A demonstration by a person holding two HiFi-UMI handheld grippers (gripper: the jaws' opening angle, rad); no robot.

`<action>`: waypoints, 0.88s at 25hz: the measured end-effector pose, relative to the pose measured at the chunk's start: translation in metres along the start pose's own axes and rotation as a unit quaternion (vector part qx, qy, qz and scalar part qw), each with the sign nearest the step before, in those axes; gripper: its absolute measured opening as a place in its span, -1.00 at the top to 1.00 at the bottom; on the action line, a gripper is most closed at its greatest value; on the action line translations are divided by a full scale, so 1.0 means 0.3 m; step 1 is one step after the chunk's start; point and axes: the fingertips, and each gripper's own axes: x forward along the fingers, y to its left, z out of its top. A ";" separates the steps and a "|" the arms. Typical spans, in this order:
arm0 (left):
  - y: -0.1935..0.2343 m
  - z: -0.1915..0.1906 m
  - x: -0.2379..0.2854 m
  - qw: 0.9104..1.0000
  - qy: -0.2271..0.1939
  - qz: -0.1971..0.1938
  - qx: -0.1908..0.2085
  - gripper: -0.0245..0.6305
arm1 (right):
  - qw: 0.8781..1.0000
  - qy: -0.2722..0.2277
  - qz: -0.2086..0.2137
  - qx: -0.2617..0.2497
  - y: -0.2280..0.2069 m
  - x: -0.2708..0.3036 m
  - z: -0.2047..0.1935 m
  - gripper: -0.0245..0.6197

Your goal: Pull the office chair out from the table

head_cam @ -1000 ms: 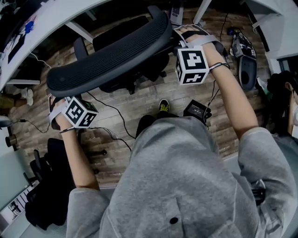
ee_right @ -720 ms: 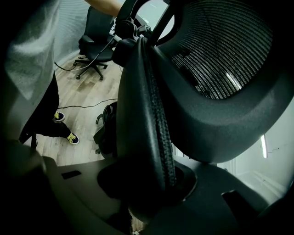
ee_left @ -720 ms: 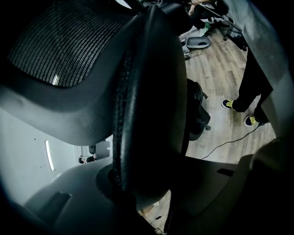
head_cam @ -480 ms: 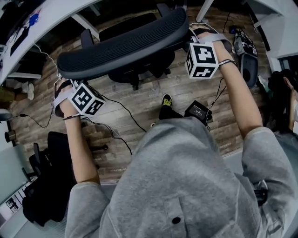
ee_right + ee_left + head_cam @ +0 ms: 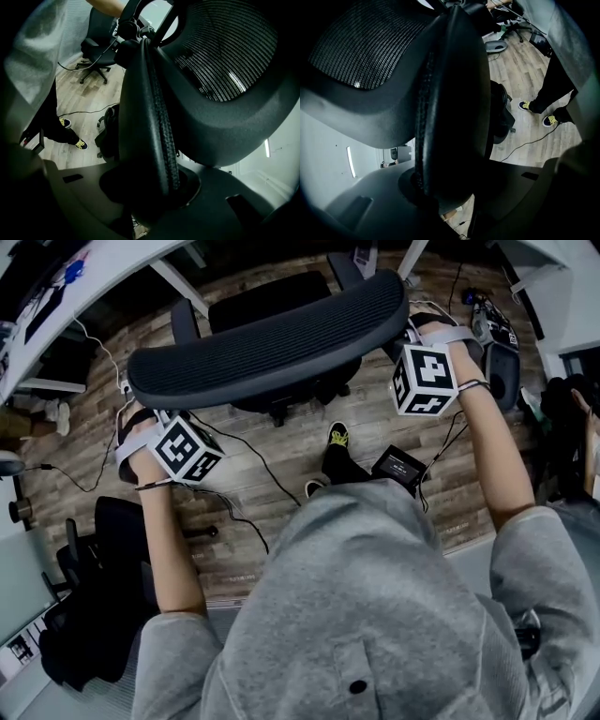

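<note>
The black office chair point(image 5: 267, 343) stands on the wood floor in front of the white table point(image 5: 66, 306), its mesh backrest toward me. My left gripper point(image 5: 141, 407) is shut on the left end of the backrest's top rim, and my right gripper point(image 5: 411, 326) is shut on the right end. In the left gripper view the padded backrest edge point(image 5: 450, 117) fills the gap between the jaws of the left gripper point(image 5: 450, 199). The right gripper view shows the same: the backrest edge point(image 5: 150, 122) is clamped in the right gripper point(image 5: 145, 199).
Cables trail over the floor point(image 5: 244, 474). A black box point(image 5: 398, 465) lies by my feet point(image 5: 333, 439). A second dark chair point(image 5: 94, 615) stands at lower left. Another white desk point(image 5: 553, 277) and a dark bag point(image 5: 497, 381) are at the right.
The chair and both grippers have shifted to the right in the head view, away from the white table. Both grips on the backrest are unchanged.
</note>
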 end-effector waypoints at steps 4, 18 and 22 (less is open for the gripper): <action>-0.039 -0.008 -0.051 1.000 -0.004 0.003 0.001 0.42 | 1.000 0.002 -0.004 0.003 0.049 -0.053 0.006 0.55; -0.201 -0.047 -0.244 1.000 -0.013 0.011 0.000 0.42 | 1.000 0.005 -0.009 0.009 0.230 -0.238 0.034 0.54; -0.248 -0.060 -0.298 1.000 -0.014 0.010 0.002 0.42 | 1.000 0.005 -0.011 0.012 0.283 -0.291 0.045 0.54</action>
